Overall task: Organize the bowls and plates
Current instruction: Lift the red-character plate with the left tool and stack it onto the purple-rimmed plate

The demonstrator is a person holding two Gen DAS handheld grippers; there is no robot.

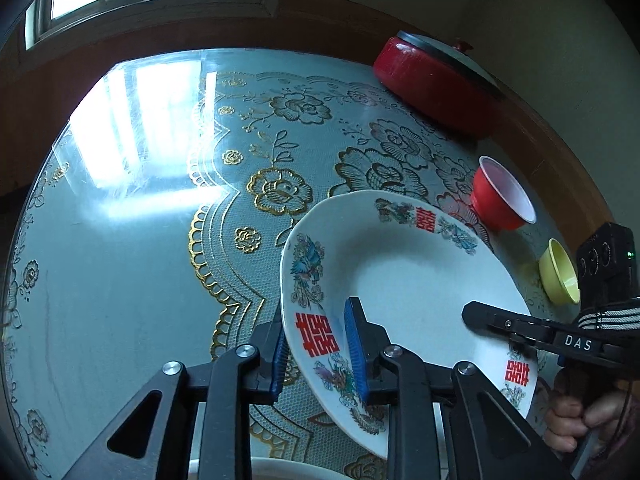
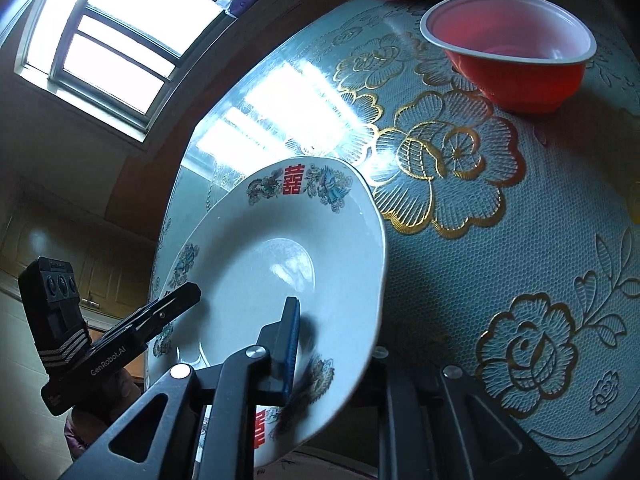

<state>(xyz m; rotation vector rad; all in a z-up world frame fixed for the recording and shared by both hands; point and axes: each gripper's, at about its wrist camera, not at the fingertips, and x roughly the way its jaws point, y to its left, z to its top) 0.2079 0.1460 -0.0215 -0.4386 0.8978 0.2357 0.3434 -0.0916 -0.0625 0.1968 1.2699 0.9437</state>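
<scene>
Plate (image 1: 404, 276): white, red characters, tilted above the tabletop (image 1: 160, 240), near its edge.
Left hand-held gripper (image 1: 316, 344): pinching the plate's rim.
Right hand-held gripper (image 2: 320, 344): clamped on the opposite rim.
Red bowl (image 2: 516, 64), yellow bowl (image 1: 558, 272): on the tabletop beyond.

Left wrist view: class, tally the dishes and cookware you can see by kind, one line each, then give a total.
Plates: 1, the white plate with red characters
Bowls: 2, the red bowl and the yellow bowl
Lidded pots: 1, the red pot
Total: 4
</scene>
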